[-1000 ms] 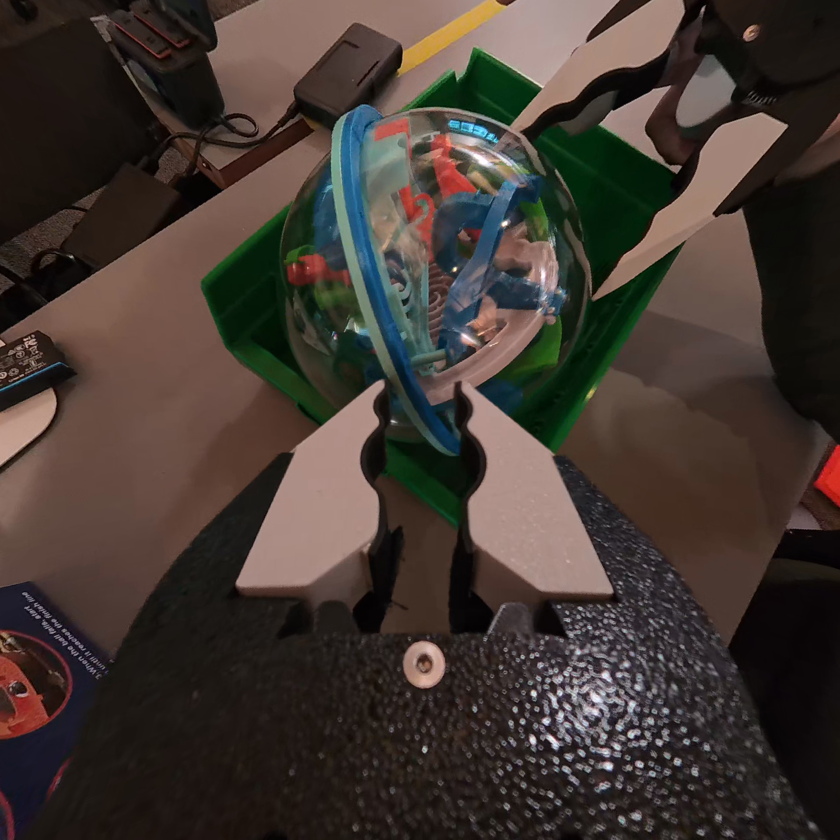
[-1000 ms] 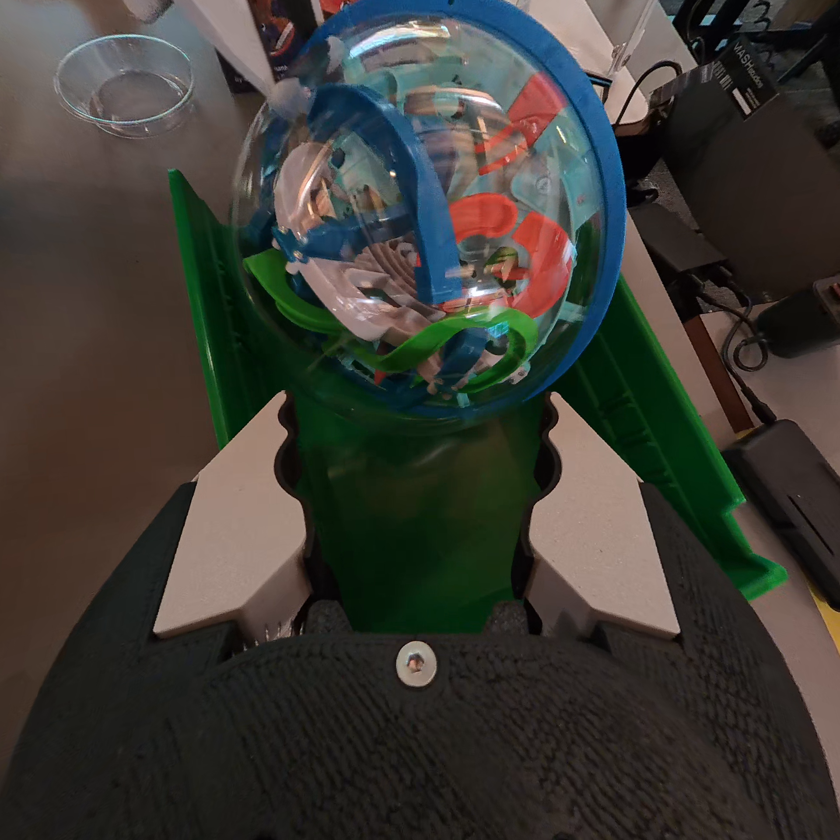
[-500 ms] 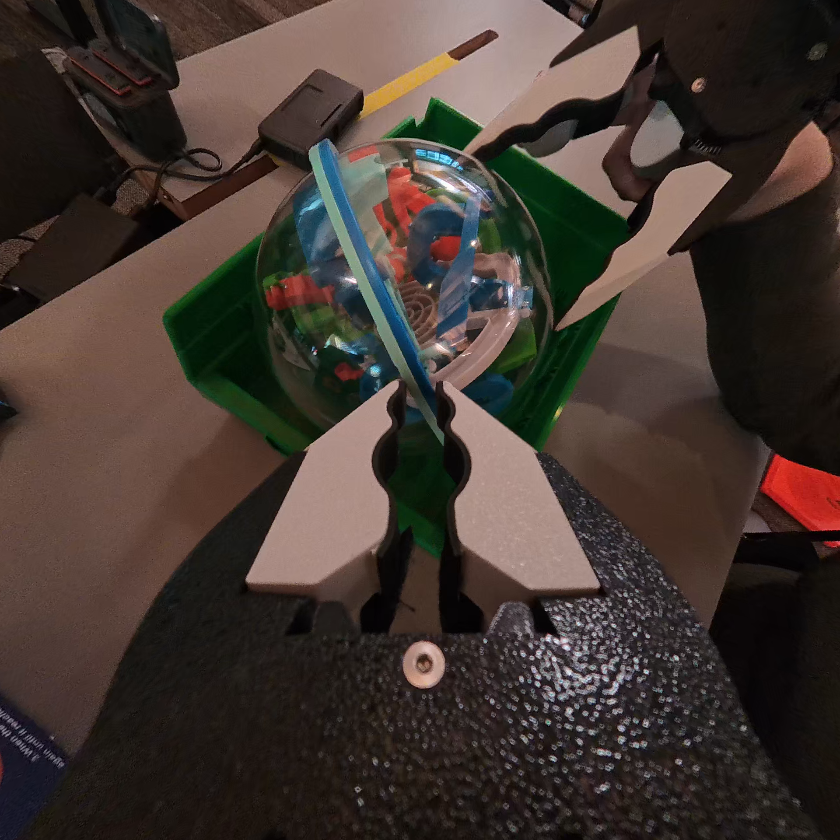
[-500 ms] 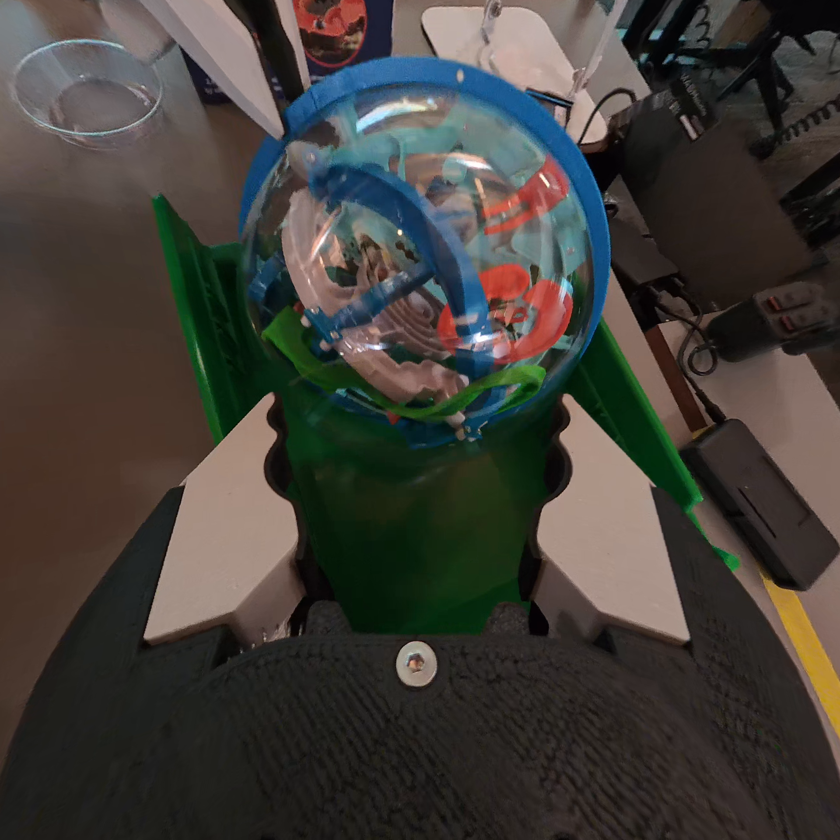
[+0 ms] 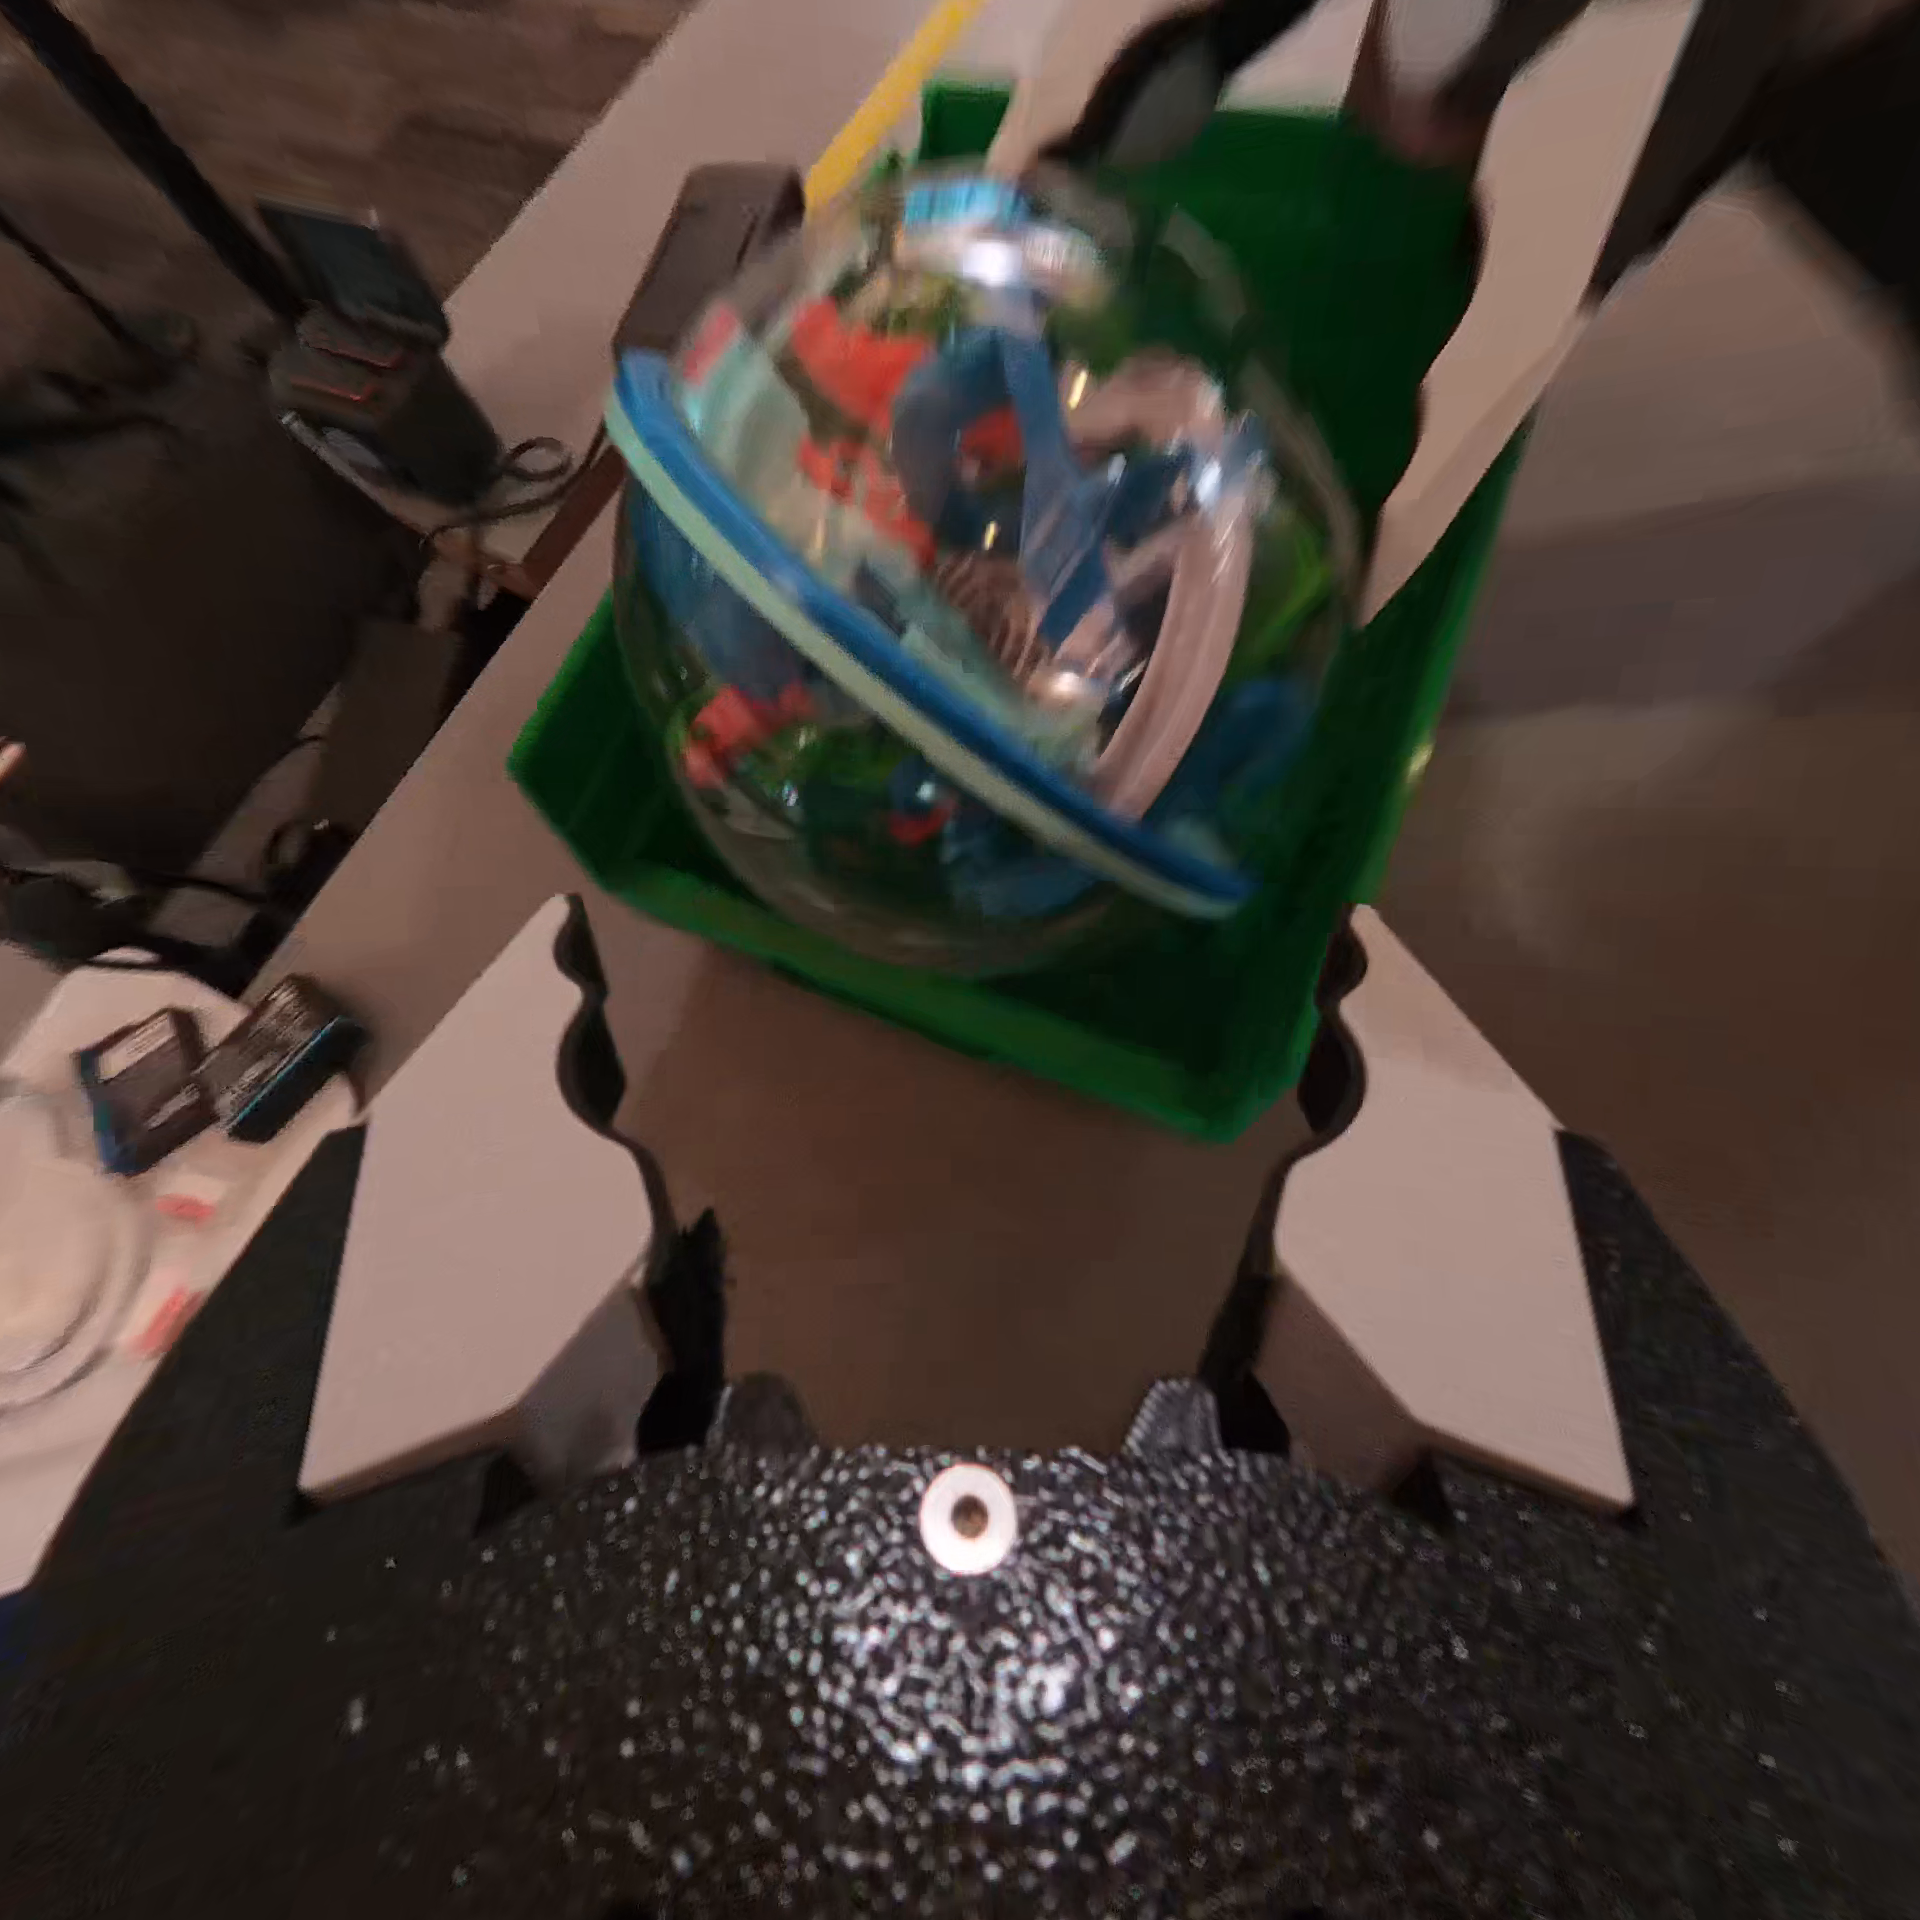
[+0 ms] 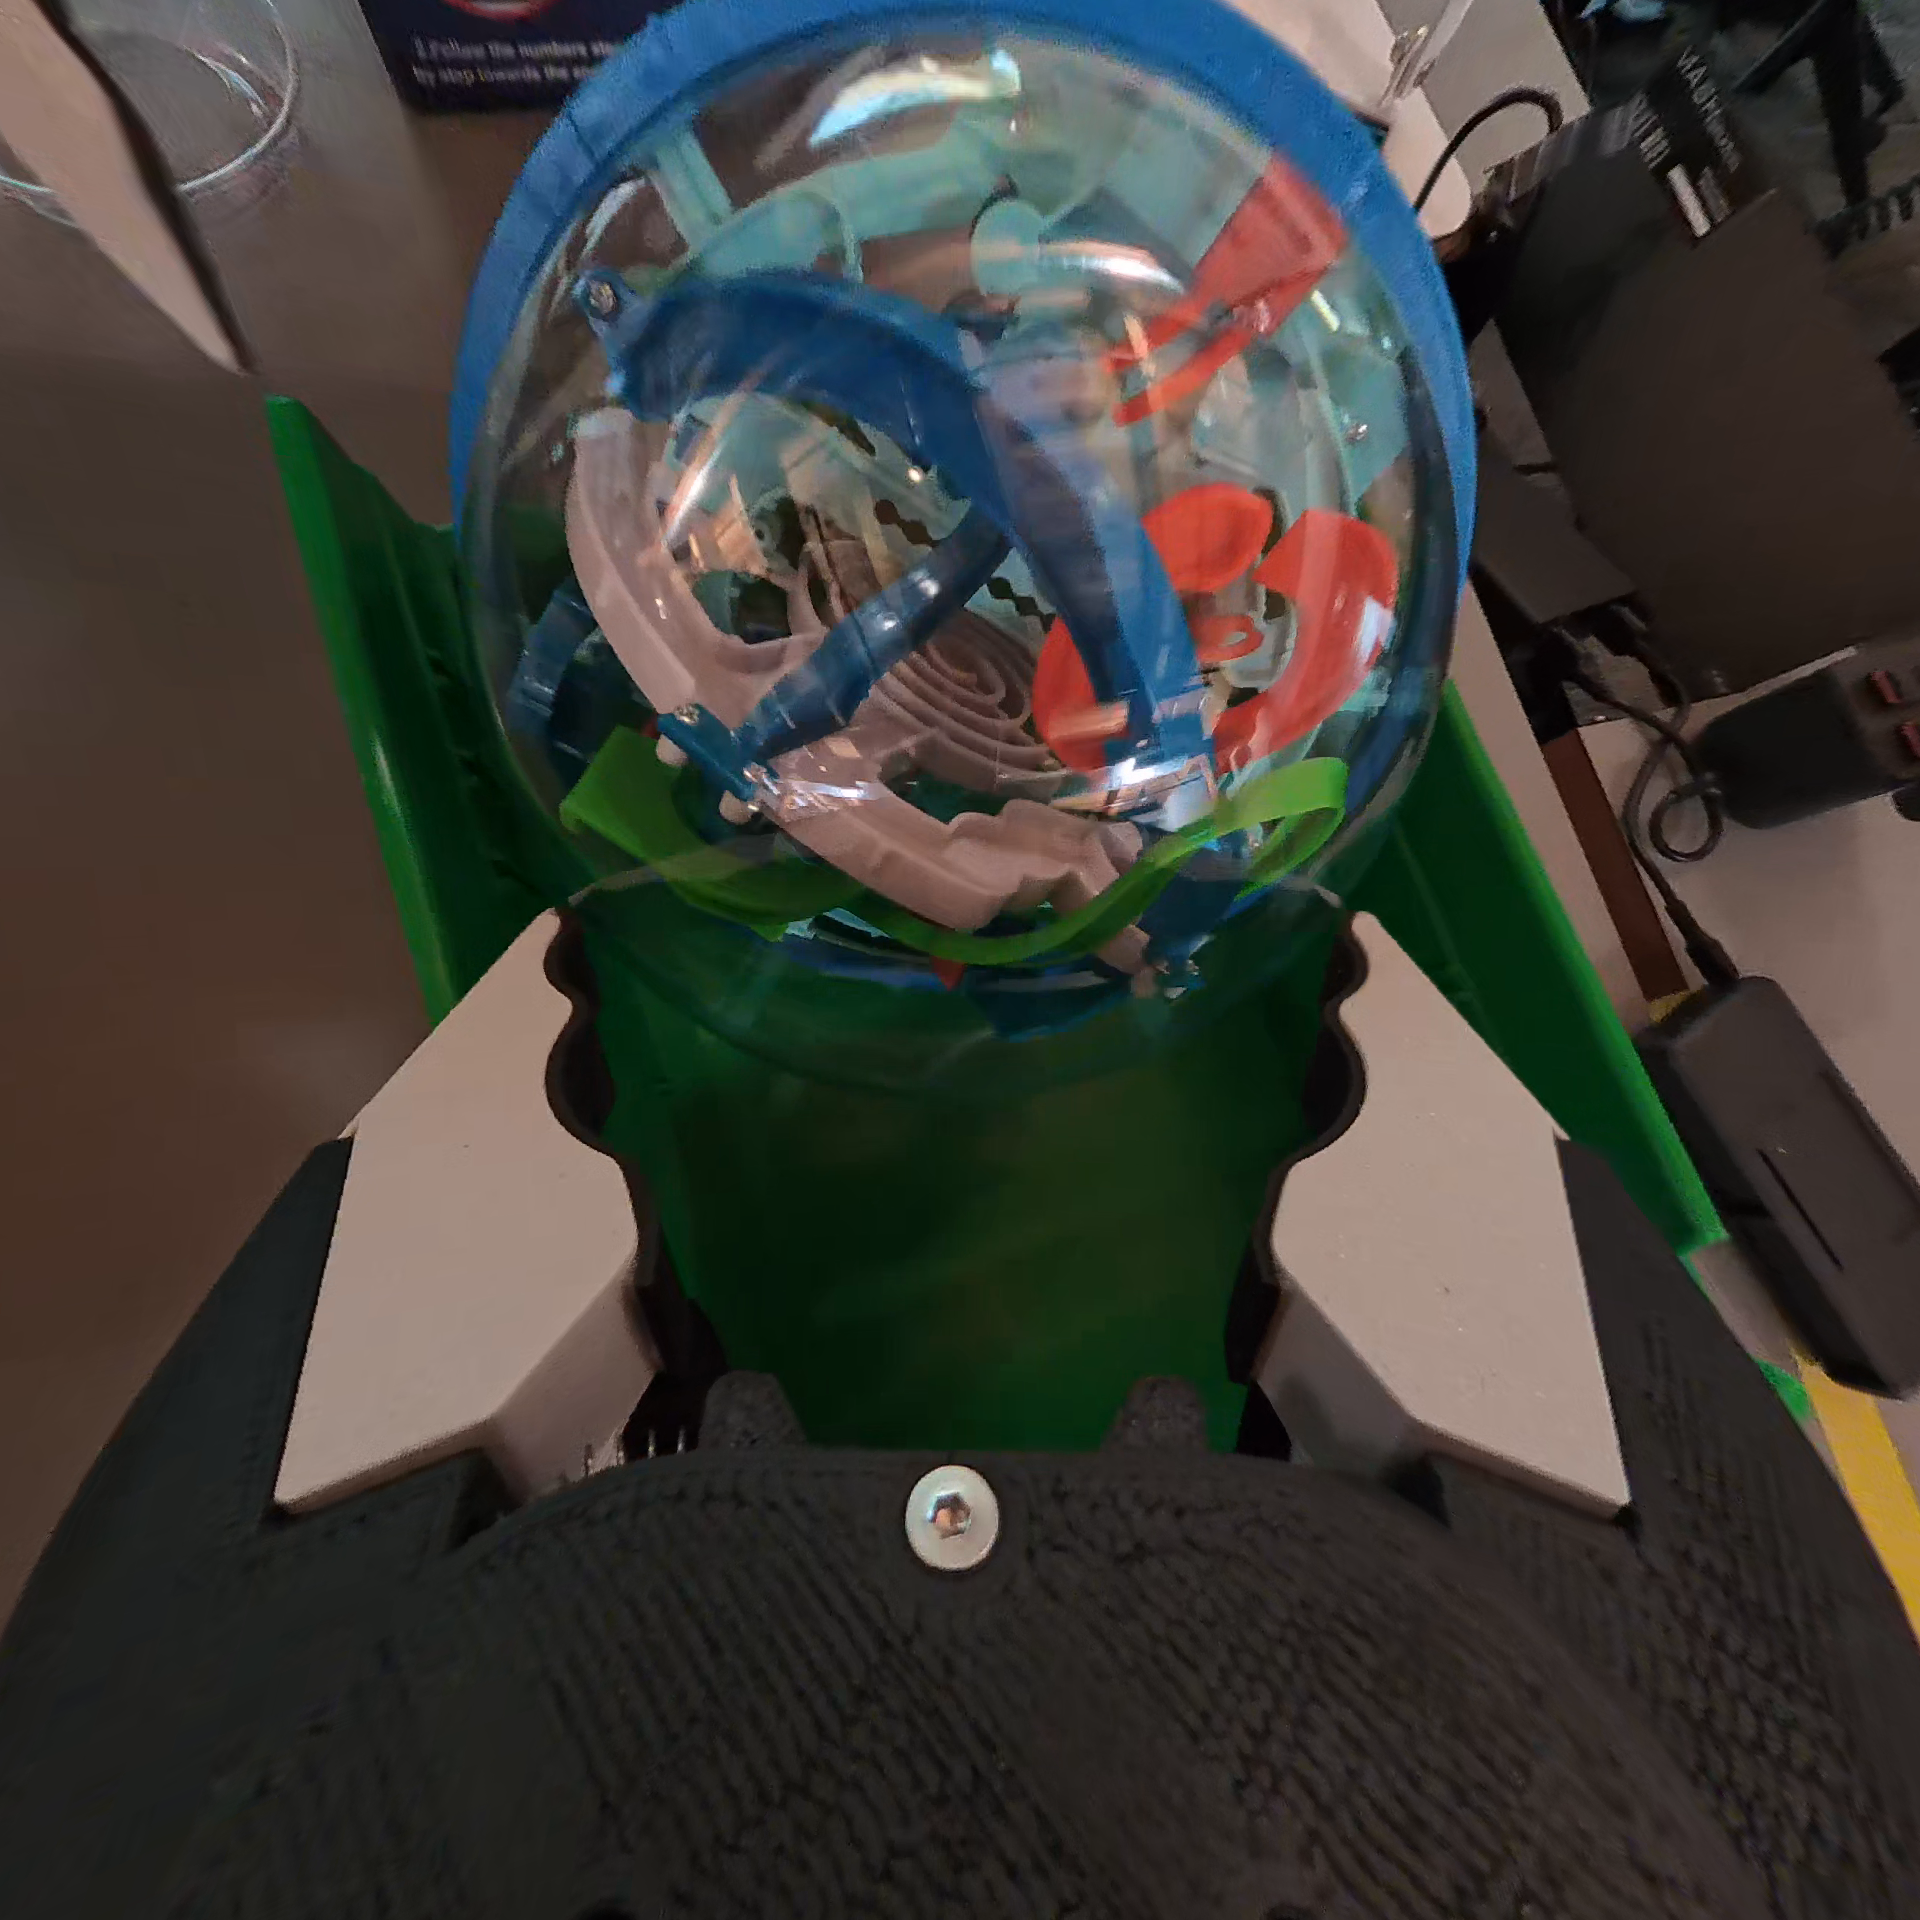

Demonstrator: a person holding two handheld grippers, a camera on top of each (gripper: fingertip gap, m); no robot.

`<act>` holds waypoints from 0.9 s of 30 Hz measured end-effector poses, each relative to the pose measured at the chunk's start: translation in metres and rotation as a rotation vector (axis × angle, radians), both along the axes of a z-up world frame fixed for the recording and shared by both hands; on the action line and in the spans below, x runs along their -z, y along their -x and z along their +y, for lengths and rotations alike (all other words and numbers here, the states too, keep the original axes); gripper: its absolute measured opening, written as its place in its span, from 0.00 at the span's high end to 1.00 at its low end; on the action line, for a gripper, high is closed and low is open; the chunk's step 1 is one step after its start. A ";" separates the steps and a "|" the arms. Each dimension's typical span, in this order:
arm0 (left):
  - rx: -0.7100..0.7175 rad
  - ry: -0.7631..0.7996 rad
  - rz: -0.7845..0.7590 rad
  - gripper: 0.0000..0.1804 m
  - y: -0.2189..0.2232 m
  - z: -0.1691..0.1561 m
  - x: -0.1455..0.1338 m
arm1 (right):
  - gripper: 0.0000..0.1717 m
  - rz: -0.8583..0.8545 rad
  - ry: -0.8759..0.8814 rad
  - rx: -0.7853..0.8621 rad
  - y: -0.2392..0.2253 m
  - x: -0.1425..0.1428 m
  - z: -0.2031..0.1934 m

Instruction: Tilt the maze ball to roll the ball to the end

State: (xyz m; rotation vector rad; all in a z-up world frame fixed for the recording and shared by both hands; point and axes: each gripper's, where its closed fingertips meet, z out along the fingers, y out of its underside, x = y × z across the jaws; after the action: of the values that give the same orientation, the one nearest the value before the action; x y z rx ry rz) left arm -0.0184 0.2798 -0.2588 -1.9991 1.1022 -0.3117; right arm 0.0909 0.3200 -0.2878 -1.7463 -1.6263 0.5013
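The maze ball (image 5: 977, 582) is a clear sphere with a blue rim and coloured tracks inside. It rests in the green tray (image 5: 1039, 1029). The left wrist view is blurred by motion. My left gripper (image 5: 956, 925) is wide open and empty, its fingertips short of the tray's near wall. My right gripper (image 6: 951, 925) is also wide open, and its fingertips flank the lower near side of the ball (image 6: 966, 540) over the tray (image 6: 935, 1247). I cannot tell whether they touch it. The right gripper's fingers (image 5: 1455, 364) show beyond the ball in the left wrist view.
A black power adapter (image 6: 1808, 1174) and yellow tape (image 6: 1860, 1475) lie right of the tray. A glass bowl (image 6: 208, 104) and a dark blue box (image 6: 499, 52) are beyond it. Small batteries (image 5: 208, 1070) and a power strip (image 5: 364, 353) lie to the left. The black power adapter (image 6: 1808, 1174) sits 25 cm or so from the ends of my right fingers. The left camera catches it too, in the left wrist view (image 5: 713, 257).
My left gripper let go of the ball's blue rim, opened wide and drew back. The ball turned, and its rim now slants across the sphere. My right gripper stayed open.
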 end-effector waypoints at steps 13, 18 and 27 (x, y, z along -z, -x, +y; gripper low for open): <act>0.100 0.027 -0.278 0.26 -0.006 0.029 0.024 | 0.15 0.051 0.056 -0.012 0.006 0.014 0.008; 0.150 0.018 -0.218 0.25 -0.021 0.026 0.033 | 0.14 0.078 0.059 -0.028 0.008 0.012 0.009; 0.130 0.097 -0.084 0.22 -0.047 0.035 0.065 | 0.19 0.171 0.003 -0.002 0.002 -0.026 0.007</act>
State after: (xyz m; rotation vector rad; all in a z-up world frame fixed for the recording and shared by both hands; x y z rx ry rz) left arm 0.0290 0.3149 -0.3238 -1.9838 1.1857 -0.5213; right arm 0.0889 0.3269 -0.2619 -1.6558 -1.5081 0.6364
